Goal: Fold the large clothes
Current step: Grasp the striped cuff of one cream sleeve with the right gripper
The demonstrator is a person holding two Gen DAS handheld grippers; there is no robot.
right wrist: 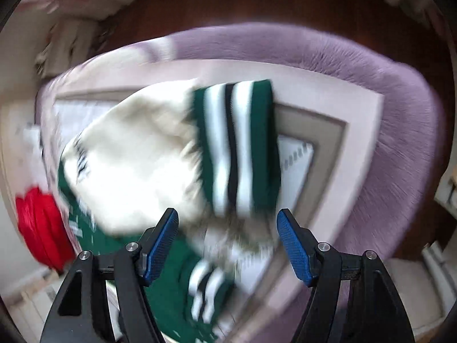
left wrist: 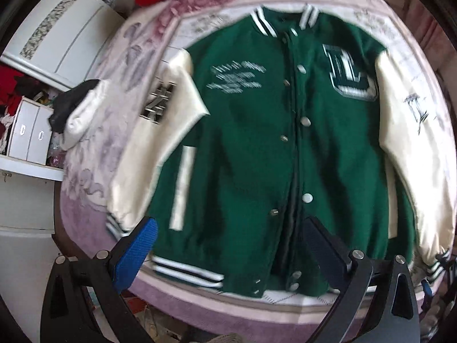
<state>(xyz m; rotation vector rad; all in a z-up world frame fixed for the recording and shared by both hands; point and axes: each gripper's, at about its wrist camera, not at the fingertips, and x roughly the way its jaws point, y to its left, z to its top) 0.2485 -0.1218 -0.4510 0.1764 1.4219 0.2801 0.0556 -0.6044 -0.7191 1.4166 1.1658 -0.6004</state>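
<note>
Bedroom, patterned bed point(left wrist: 148, 45) carrying the jacket point(left wrist: 257, 148) flat and face-up for folding. Above its hem my left gripper point(left wrist: 228, 243) hangs wide, empty; my right gripper point(right wrist: 227, 237) spreads wide beside the jacket's striped cuff point(right wrist: 240, 148).

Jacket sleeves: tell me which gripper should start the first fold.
Right. The right gripper is open with the striped cuff of a cream sleeve just ahead of its jaws. The left gripper, also open, hovers over the green jacket hem, off either sleeve.
</note>
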